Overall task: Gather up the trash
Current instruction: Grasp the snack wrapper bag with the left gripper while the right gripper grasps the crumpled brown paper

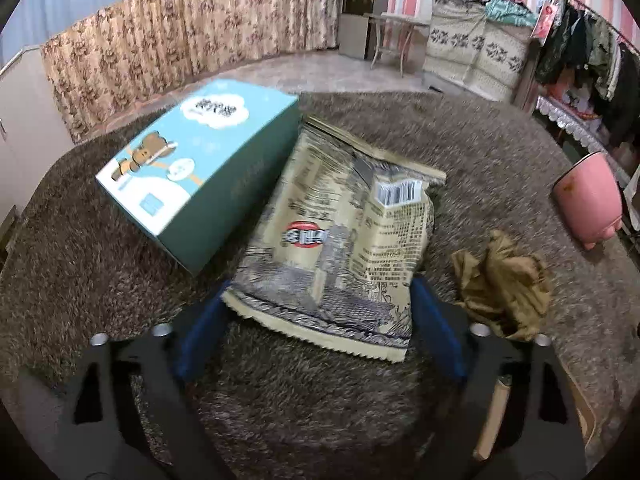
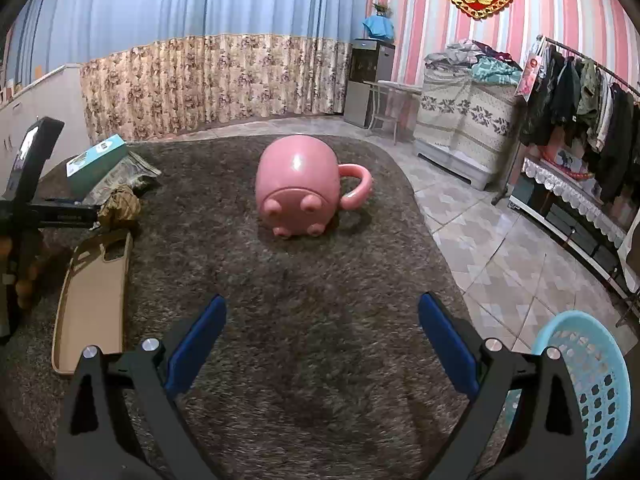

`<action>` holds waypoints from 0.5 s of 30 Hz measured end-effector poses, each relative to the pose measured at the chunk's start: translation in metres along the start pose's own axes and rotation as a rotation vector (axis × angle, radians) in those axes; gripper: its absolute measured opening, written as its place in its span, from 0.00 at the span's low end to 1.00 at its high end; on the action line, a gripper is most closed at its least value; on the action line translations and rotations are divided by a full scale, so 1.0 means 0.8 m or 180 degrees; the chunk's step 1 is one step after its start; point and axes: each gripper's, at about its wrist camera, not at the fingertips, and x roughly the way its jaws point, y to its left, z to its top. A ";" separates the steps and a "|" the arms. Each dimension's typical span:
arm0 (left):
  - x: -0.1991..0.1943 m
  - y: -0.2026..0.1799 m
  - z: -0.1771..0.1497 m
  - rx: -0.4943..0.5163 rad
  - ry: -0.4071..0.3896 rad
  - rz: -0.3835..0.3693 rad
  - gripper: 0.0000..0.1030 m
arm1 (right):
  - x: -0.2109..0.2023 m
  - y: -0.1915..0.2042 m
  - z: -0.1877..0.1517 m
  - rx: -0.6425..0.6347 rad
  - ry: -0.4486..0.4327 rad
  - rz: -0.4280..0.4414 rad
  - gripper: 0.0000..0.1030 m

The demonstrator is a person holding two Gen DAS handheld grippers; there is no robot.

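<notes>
The left tongs are seen in the lower part of the left wrist view, set apart, with the lower end of a beige snack bag lying between the two blue pads. The right pad is shown right at the bag's edge, the left pad just beside its lower left corner; whether the pads press on the bag cannot be told. The bag is laid flat on a shaggy brown rug, in the middle of the frame, with its barcode turned up. Its upper left edge is overlapped by a teal box printed with a bear, placed in the upper left of the frame. A crumpled brown paper wad is found at the right of the bag, near it but apart. A pink mug is seen at the right edge.

In the right wrist view the right tongs are held wide apart over bare rug, with nothing between the pads. The pink mug is shown tipped on its side in the middle of the frame, its feet turned toward the camera. A tan phone case is laid at the lower left, and a light blue basket is seen at the lower right corner.
</notes>
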 end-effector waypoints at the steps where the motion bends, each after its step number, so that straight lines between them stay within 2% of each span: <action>1: -0.002 -0.001 -0.001 0.0005 -0.0032 -0.0010 0.75 | 0.000 0.003 0.001 -0.0012 -0.0001 0.0007 0.92; 3: -0.008 0.000 -0.003 -0.0014 -0.0108 -0.0012 0.60 | -0.001 0.010 0.002 -0.0058 0.0003 0.0032 0.92; 4: -0.012 0.002 -0.004 -0.0030 -0.0155 -0.0013 0.56 | -0.002 0.014 0.003 -0.0090 0.0002 0.0037 0.92; 5: -0.018 0.003 -0.005 -0.0038 -0.0213 -0.0026 0.43 | -0.003 0.017 0.004 -0.0117 0.0000 0.0041 0.92; 6: -0.023 0.002 -0.005 -0.0018 -0.0255 -0.0063 0.23 | -0.004 0.023 0.006 -0.0150 -0.0006 0.0060 0.92; 7: -0.030 0.000 -0.006 0.0013 -0.0282 -0.0085 0.16 | -0.006 0.025 0.008 -0.0158 -0.0010 0.0079 0.92; 12: -0.070 -0.004 -0.029 0.0201 -0.0479 0.0108 0.06 | -0.009 0.052 0.020 -0.0212 -0.0025 0.0228 0.92; 15: -0.103 0.018 -0.042 0.0106 -0.0613 0.0247 0.05 | -0.005 0.075 0.025 -0.0275 -0.0018 0.0326 0.92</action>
